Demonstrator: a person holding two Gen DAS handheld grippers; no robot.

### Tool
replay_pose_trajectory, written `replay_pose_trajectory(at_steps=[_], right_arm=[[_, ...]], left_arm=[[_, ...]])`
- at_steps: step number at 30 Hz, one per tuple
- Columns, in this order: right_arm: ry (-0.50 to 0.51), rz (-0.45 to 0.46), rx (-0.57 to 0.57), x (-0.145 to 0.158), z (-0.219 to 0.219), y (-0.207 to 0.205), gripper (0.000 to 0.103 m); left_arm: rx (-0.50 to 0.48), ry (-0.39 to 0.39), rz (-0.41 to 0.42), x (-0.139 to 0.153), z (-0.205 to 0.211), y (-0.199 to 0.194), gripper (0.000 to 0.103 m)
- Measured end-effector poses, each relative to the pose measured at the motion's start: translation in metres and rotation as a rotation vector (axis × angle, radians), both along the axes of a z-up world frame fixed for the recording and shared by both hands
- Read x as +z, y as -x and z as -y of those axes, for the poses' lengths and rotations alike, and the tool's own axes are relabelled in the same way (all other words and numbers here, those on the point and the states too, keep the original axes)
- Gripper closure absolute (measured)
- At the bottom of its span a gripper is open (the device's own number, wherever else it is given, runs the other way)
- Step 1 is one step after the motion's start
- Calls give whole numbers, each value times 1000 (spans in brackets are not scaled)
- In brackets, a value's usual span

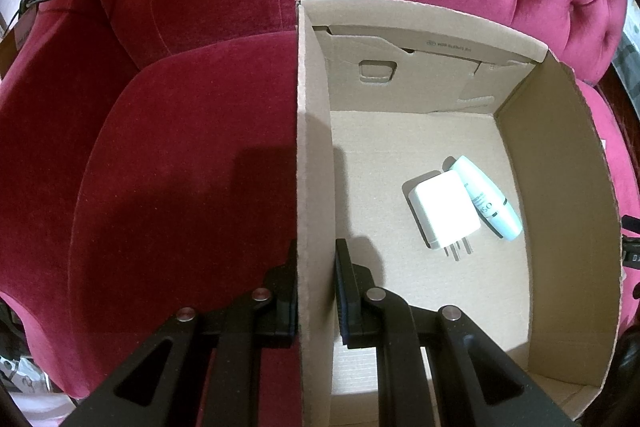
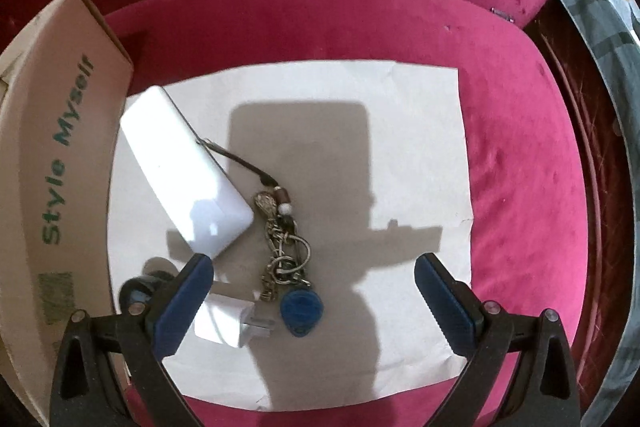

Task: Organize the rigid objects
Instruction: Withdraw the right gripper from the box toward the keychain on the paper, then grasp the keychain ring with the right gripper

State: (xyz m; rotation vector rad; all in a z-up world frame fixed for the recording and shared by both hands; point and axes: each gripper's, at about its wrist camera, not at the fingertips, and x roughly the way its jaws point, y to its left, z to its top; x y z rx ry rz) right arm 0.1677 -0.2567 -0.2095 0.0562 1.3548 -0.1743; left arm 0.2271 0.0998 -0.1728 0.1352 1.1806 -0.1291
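My left gripper (image 1: pixel 316 259) is shut on the left wall (image 1: pixel 314 163) of an open cardboard box, one finger outside, one inside. On the box floor lie a white plug charger (image 1: pixel 444 213) and a pale blue tube (image 1: pixel 490 199), side by side. In the right wrist view my right gripper (image 2: pixel 314 267) stands open above a white sheet of paper (image 2: pixel 400 147). On that sheet lie a white power bank (image 2: pixel 184 171), a bunch of keys with a blue fob (image 2: pixel 298 309), a second white plug charger (image 2: pixel 230 321) and a dark round thing (image 2: pixel 140 287) half hidden behind my left finger.
Everything rests on a crimson velvet sofa (image 1: pixel 180 167) with a tufted back. The box's outer side, printed "Style Myself" (image 2: pixel 64 163), stands at the left of the paper. A grey patterned cloth (image 2: pixel 612 107) hangs beyond the sofa's right edge.
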Motion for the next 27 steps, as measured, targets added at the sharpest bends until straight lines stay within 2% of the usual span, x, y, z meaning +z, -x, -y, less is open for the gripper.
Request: replay_pose_trajectory(at_steps=[9, 11, 16, 22, 24, 27], right_arm=[[-11, -36, -17, -22, 7, -4, 4], [-23, -42, -21, -26, 7, -6, 12], [-43, -43, -19, -27, 9, -10, 18], [-86, -37, 6, -23, 9, -17, 34], [-95, -30, 17, -20, 10, -17, 42], [-99, -21, 27, -13, -1, -16, 73]], left_arm=[[2, 2, -2, 0, 1, 0, 88], [3, 3, -3, 0, 1, 0, 88], [3, 4, -4, -1, 1, -1, 88], [6, 8, -7, -1, 1, -1, 88], [5, 7, -7, -1, 1, -1, 88], [5, 4, -9, -1, 1, -2, 88]])
